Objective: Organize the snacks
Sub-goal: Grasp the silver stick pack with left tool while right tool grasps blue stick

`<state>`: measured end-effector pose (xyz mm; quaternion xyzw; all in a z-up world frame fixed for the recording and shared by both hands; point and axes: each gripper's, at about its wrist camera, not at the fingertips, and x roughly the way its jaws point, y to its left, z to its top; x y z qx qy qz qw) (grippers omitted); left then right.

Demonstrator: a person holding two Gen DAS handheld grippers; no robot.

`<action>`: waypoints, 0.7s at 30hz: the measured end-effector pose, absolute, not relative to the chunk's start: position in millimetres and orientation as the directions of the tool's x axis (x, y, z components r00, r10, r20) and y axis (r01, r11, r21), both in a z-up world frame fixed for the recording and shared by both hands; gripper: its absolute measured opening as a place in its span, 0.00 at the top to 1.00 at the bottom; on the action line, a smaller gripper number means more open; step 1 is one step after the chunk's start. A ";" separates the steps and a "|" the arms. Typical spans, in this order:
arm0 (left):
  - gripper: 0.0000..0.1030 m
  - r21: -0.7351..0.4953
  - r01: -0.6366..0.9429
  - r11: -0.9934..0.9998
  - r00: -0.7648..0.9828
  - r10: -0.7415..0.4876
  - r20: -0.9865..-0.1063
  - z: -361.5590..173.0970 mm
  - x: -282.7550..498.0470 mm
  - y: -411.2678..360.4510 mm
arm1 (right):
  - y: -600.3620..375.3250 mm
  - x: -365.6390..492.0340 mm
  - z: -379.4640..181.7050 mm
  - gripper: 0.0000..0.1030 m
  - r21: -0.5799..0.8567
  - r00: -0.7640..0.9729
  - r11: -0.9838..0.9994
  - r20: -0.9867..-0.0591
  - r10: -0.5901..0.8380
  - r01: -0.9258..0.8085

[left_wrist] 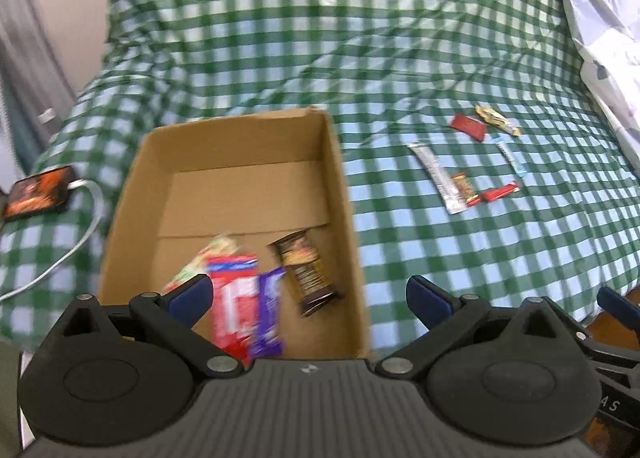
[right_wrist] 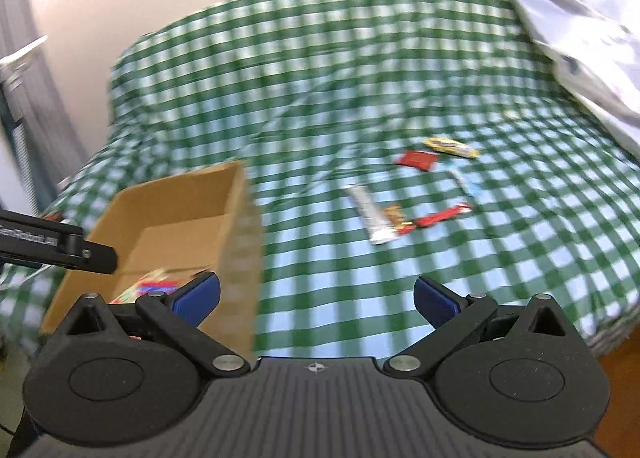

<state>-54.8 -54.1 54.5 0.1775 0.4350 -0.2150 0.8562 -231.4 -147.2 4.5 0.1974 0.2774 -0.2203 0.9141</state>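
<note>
An open cardboard box [left_wrist: 240, 145] [right_wrist: 176, 193] sits on a green checked bedspread [left_wrist: 320, 37]. Inside lie a red packet [left_wrist: 234, 310], a purple packet [left_wrist: 268, 310], a brown packet [left_wrist: 306, 272] and a green-and-red one [left_wrist: 204, 258]. My left gripper [left_wrist: 308, 298] hovers open over the box's near end, holding nothing. Loose snacks lie on the bed to the right: a silver bar [left_wrist: 438, 175] [right_wrist: 370, 213], a red square [left_wrist: 468, 126] [right_wrist: 416, 158], a yellow wrapper [left_wrist: 498, 119] [right_wrist: 450, 146], a red bar [left_wrist: 500, 191] [right_wrist: 442, 214]. My right gripper [right_wrist: 316, 298] is open and empty, short of them.
A phone [left_wrist: 40, 191] with a white cable [left_wrist: 68, 254] lies left of the box. A pale crumpled sheet [left_wrist: 608, 17] [right_wrist: 580, 37] is heaped at the right. Part of the left gripper's body [right_wrist: 56, 250] shows at the left of the right wrist view. A wall lies behind.
</note>
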 end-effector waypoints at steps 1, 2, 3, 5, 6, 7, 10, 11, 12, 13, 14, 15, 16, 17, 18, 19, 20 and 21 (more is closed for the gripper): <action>0.00 0.108 0.529 0.842 0.520 -0.221 -0.825 51.3 -49.8 -65.5 | -157.7 -231.3 1.5 0.01 0.238 0.740 0.813 -0.597 -0.309 0.531; 0.00 0.101 0.536 0.838 0.511 -0.227 -0.829 47.6 -43.8 -78.0 | -168.4 -230.9 -1.9 0.01 0.231 0.730 0.802 -0.599 -0.328 0.550; 0.00 0.098 0.540 0.836 0.501 -0.226 -0.835 43.0 -36.8 -92.1 | -177.6 -230.8 -5.4 0.01 0.223 0.721 0.792 -0.599 -0.348 0.568; 0.00 0.082 0.549 0.832 0.488 -0.239 -0.839 32.8 -22.3 -119.5 | -200.1 -228.5 -13.1 0.01 0.220 0.699 0.766 -0.608 -0.377 0.604; 0.00 0.087 0.550 0.831 0.483 -0.231 -0.845 27.4 -14.9 -132.7 | -213.0 -226.4 -18.1 0.01 0.227 0.690 0.751 -0.613 -0.384 0.620; 0.00 0.089 0.551 0.829 0.472 -0.223 -0.853 21.7 -6.6 -146.0 | -225.7 -224.0 -23.0 0.01 0.231 0.679 0.736 -0.620 -0.393 0.636; 0.00 0.065 0.576 0.815 0.428 -0.233 -0.873 -3.7 20.4 -193.9 | -263.0 -208.9 -40.8 0.01 0.224 0.649 0.700 -0.631 -0.426 0.678; 0.00 0.068 0.580 0.812 0.420 -0.226 -0.879 -13.9 29.4 -209.1 | -275.9 -202.1 -47.3 0.01 0.218 0.637 0.692 -0.639 -0.432 0.688; 0.00 0.071 0.586 0.807 0.415 -0.224 -0.882 -23.7 37.0 -222.2 | -290.8 -193.8 -54.8 0.01 0.213 0.626 0.684 -0.645 -0.437 0.698; 0.00 0.078 0.590 0.804 0.406 -0.212 -0.889 -34.5 44.9 -235.3 | -303.8 -185.9 -62.0 0.01 0.209 0.618 0.678 -0.649 -0.443 0.705; 0.00 0.078 0.590 0.804 0.388 -0.197 -0.900 -46.4 54.0 -248.9 | -317.4 -177.7 -69.7 0.01 0.203 0.609 0.672 -0.654 -0.448 0.712; 0.00 0.064 0.591 0.804 0.364 -0.195 -0.911 -59.1 63.9 -262.0 | -331.7 -167.7 -78.4 0.01 0.196 0.598 0.666 -0.661 -0.453 0.720; 0.00 0.054 0.593 0.804 0.346 -0.194 -0.918 -70.4 72.2 -272.3 | -344.6 -160.8 -86.2 0.01 0.191 0.590 0.661 -0.666 -0.456 0.726; 0.00 0.051 0.590 0.806 0.335 -0.187 -0.924 -82.0 80.5 -282.8 | -357.5 -152.2 -94.3 0.01 0.186 0.583 0.657 -0.671 -0.458 0.730; 0.00 0.048 0.586 0.809 0.331 -0.185 -0.926 -94.3 89.0 -293.6 | -371.4 -142.8 -103.2 0.01 0.184 0.577 0.652 -0.674 -0.461 0.736; 0.00 0.052 0.584 0.810 0.330 -0.179 -0.927 -105.8 96.3 -303.3 | -383.9 -133.8 -111.5 0.01 0.181 0.572 0.649 -0.676 -0.464 0.739; 0.00 0.057 0.583 0.811 0.332 -0.174 -0.927 -115.8 101.8 -310.1 | -396.4 -123.7 -119.9 0.01 0.172 0.568 0.650 -0.678 -0.467 0.740; 0.00 0.060 0.585 0.808 0.336 -0.174 -0.926 -127.4 109.9 -319.8 | -408.4 -113.0 -127.8 0.01 0.163 0.565 0.652 -0.677 -0.472 0.740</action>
